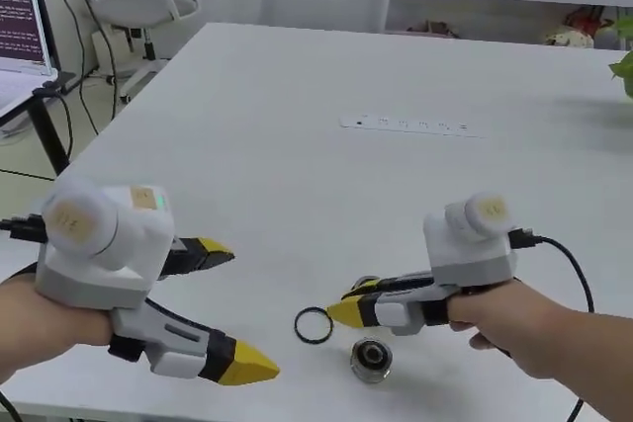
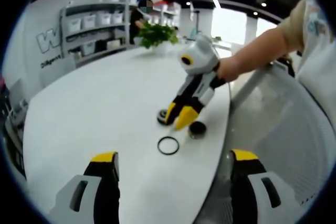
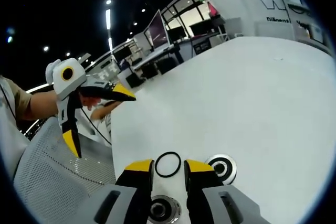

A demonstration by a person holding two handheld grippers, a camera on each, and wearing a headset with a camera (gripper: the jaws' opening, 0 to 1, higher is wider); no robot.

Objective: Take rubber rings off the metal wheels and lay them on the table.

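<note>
**Grippers and loosened ring.** Both hands hold their grippers low over the white table (image 1: 297, 145), tips turned toward each other. The left gripper (image 1: 232, 308) has its jaws spread wide and grips nothing. The right gripper (image 1: 338, 311) has its jaws parted only narrowly and is also empty. The rubber ring (image 1: 314, 325), a thin black hoop, lies flat on the table just ahead of the right gripper's tips, between the two grippers. One metal wheel (image 1: 371, 358), silver with a dark hub, stands just beside the right jaws. A second wheel (image 3: 221, 167) sits close on their other side.
</note>
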